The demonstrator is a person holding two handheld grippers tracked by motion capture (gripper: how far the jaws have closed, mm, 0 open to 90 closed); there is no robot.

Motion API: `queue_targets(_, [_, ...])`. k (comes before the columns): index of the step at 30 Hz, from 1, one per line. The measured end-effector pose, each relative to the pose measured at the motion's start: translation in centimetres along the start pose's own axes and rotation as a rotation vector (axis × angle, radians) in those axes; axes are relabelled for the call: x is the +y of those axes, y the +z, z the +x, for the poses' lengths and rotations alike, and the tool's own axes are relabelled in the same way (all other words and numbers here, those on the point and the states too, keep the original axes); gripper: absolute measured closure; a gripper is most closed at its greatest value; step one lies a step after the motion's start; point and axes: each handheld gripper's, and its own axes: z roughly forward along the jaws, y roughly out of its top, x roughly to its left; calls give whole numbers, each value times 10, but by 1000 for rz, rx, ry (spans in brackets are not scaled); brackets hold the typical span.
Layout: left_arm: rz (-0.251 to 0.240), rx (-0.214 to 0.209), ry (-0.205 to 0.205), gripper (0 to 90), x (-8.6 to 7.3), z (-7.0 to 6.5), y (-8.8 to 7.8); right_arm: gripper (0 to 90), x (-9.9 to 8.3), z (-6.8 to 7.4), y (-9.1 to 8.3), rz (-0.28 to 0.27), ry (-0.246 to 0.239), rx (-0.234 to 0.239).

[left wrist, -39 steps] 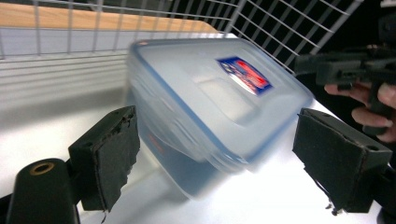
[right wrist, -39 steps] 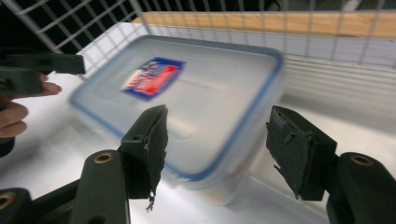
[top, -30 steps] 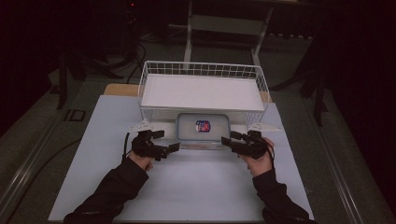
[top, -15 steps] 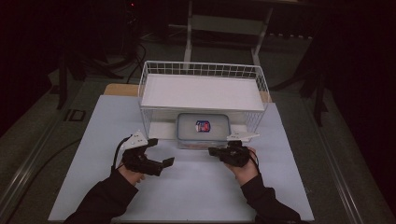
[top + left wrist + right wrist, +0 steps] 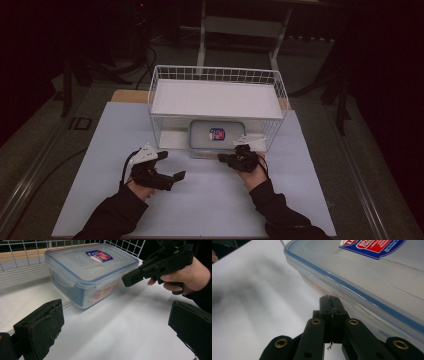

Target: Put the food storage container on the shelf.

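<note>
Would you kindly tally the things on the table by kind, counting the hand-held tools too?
Clear plastic container with blue-trimmed lid: 1
White wire basket rack: 1
Hand-held tools: 2, the left tool with jaws apart, the right tool with jaws shut at the container's edge
White table mat: 1
Total: 5

A blue and red sticker (image 5: 374, 247) sits on the clear lid of the plastic container (image 5: 90, 272). In the right gripper view its white letters read "BP" over "FREE", cut off at the frame edge. In the other views the print is too small to read.
</note>
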Motion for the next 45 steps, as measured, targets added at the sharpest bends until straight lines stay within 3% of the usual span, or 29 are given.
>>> queue_targets(4, [3,-1,-12,3,-2,2,2,898,4,-5,12,5,7,-15])
queue_targets(9, [-3,4,-9,3,-3,2,2,898,8,-12,16,-15,25,-33])
queue_targets(16, [12,6,-5,3,-7,2,4,898,15,-20,23,-28,7,-66])
queue_targets(23, [12,1,-2,3,-8,1,5,898,25,-34,30,-53,37,-84])
queue_targets(28, [10,4,2,3,-8,1,5,898,29,-35,34,-55,42,-87])
queue_targets(30, [11,7,8,3,-8,1,5,898,31,-34,36,-47,60,-91])
queue_targets(31, [12,7,6,3,-8,1,5,898,32,-34,37,-36,93,-74])
queue_targets(37, [12,4,12,3,-7,0,4,891,31,-31,39,-69,61,-64])
queue_targets(42, [5,4,12,3,-6,0,3,828,30,-23,35,-66,52,-39])
queue_targets(43, [3,6,15,3,-6,0,2,741,28,-20,32,-88,45,-24])
queue_targets(44, [3,6,15,3,-6,0,2,741,28,-20,32,-88,45,-24])
queue_targets(45, [-1,5,14,3,-5,-1,2,655,25,-15,29,-109,36,-14])
